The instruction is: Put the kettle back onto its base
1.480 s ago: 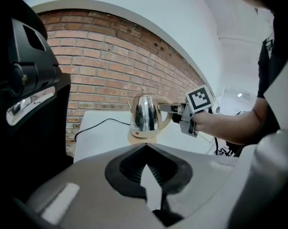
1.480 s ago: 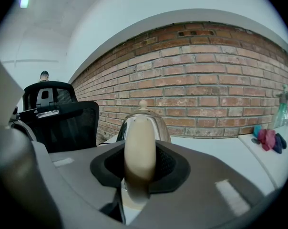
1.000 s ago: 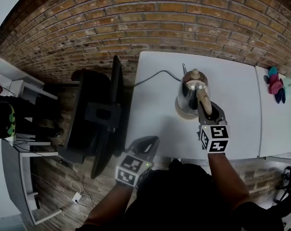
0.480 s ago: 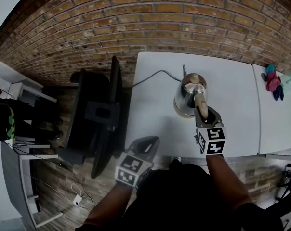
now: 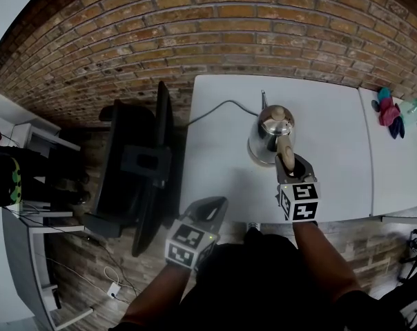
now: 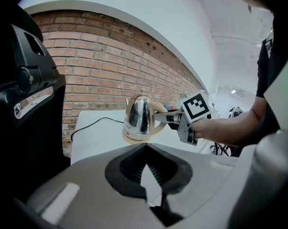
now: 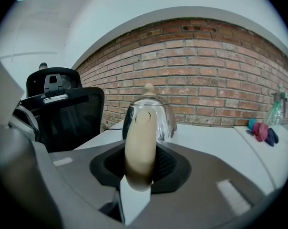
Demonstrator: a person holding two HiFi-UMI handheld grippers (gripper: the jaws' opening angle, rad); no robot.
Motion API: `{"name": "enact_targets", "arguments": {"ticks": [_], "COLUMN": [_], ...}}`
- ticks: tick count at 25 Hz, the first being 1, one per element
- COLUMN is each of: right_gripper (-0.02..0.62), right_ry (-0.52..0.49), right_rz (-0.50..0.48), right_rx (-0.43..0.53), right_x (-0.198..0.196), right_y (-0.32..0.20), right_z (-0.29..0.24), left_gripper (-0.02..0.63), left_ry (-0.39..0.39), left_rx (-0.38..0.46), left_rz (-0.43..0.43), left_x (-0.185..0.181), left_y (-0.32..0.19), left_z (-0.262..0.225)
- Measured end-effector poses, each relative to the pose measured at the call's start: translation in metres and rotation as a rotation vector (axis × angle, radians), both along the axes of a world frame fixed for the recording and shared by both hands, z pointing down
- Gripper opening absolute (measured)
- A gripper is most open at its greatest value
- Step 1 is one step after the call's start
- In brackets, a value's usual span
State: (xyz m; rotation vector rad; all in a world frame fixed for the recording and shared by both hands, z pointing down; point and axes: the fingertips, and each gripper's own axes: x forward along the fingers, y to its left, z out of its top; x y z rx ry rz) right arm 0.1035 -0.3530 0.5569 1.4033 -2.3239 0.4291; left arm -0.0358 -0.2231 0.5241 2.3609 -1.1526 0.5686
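Nearest, in the head view, the forearms [image 5: 322, 254] of the person come up from the bottom edge. The left hand-held gripper [image 5: 215, 205] is held at the near left corner of the white counter [image 5: 222, 178], beside a black office chair [image 5: 136, 161]. Its own view shows the jaws together at the tips with nothing between them. Only a thin wedge of the counter is seen through the pads.

A little further, the right hand-held gripper [image 5: 289, 163] reaches over the counter. The head view shows it from above, with its marker cube near the counter edge, but it does not show the grip well. The right gripper view does: the beige handle [image 7: 140, 142] fills the gap, and the two jaws are clamped on it from both sides.

Beyond it stands the steel kettle [image 5: 273, 126], upright, with the lid knob on top. The left gripper view looks at it from the side and shows most plainly that the kettle sits on its round beige base [image 6: 133, 137]. A dark cable [image 6: 94, 124] runs from there across the counter to the far left edge.

Furthest is the brick wall [image 5: 195, 40]. At the right, on a second counter [image 5: 402, 178], lie some pink and blue things [image 5: 390, 112]. Only the right gripper view shows clearly a clear bottle [image 7: 277, 104] just beside them.
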Motion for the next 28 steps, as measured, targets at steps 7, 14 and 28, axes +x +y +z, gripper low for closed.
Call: {"name": "enact_targets", "arguments": {"ticks": [7, 14, 28], "right_gripper": [0.127, 0.126, 0.193], "right_ry": [-0.007, 0.013, 0.097], "right_rz": [-0.005, -0.001, 0.023], "right_rx": [-0.081, -0.089, -0.071], "right_x": [-0.005, -0.005, 0.003], "right_y": [0.012, 0.015, 0.036], "right_z": [0.026, 0.036, 0.030], "left_gripper": [0.001, 0.000, 0.001], "left_ry": [-0.001, 0.004, 0.009], "left_rx": [0.001, -0.004, 0.020], "left_rz": [0.004, -0.001, 0.039], "left_x": [-0.002, -0.007, -0.009], "left_y": [0.006, 0.010, 0.030], "left_z": [-0.002, 0.000, -0.008]}}
